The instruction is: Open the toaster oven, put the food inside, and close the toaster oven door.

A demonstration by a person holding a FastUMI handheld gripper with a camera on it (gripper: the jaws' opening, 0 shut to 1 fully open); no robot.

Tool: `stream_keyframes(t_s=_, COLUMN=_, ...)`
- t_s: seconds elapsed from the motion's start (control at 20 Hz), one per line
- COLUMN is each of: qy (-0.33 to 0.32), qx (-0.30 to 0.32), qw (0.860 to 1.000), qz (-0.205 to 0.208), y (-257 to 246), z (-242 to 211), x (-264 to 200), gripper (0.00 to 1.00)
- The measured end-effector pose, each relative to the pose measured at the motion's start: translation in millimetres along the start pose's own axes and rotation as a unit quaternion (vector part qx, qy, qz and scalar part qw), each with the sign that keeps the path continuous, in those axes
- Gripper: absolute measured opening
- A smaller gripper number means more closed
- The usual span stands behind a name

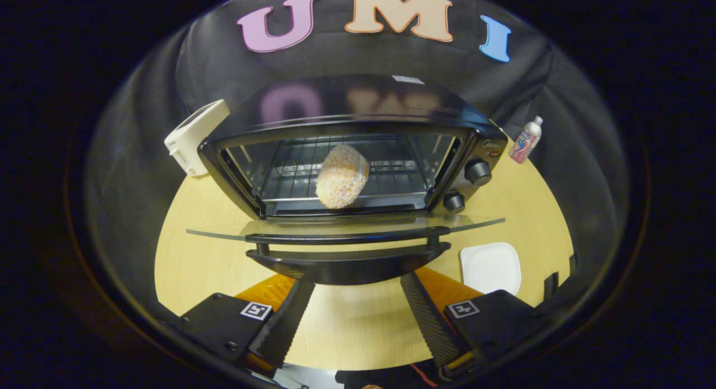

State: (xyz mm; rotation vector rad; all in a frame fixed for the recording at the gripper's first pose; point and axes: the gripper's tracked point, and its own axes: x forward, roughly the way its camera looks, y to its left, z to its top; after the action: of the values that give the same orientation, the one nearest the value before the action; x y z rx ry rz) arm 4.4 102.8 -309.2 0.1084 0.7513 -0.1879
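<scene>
The claw (353, 280) stood wide open, its two fingers (288, 322) spread well apart and holding nothing. Their tips reached up to the dark handle (348, 263) of the toaster oven's door (347, 228); whether they actually touched it could not be told. The glass door was swung fully down and lay flat just beyond the fingertips, crossing the whole span of the claw.

Beyond the door, the toaster oven (358, 148) sat on the pale wooden tabletop (347, 333) with its cavity open toward the claw. The food (342, 176), a crumb-coated oval piece, lay inside on the wire rack (391, 173), straight ahead of the claw and roughly centred between the lines of the two fingers.

Ahead and right of the right finger, a white square plate (491, 267) lay on the tabletop, beside the door. Farther off to the right stood a small bottle (526, 140). Left of the oven was a white appliance (196, 137).
</scene>
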Motion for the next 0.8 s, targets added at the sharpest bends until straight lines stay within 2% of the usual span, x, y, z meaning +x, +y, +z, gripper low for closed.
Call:
stream_keyframes(t_s=0.55, qy=-0.06, qx=0.023, qw=0.998, qz=0.012, y=13, z=57, x=-7, gripper=0.98)
stream_keyframes(t_s=0.8, qy=-0.078, qx=0.023, qw=0.997, qz=0.018, y=18, z=67, x=-27, gripper=0.98)
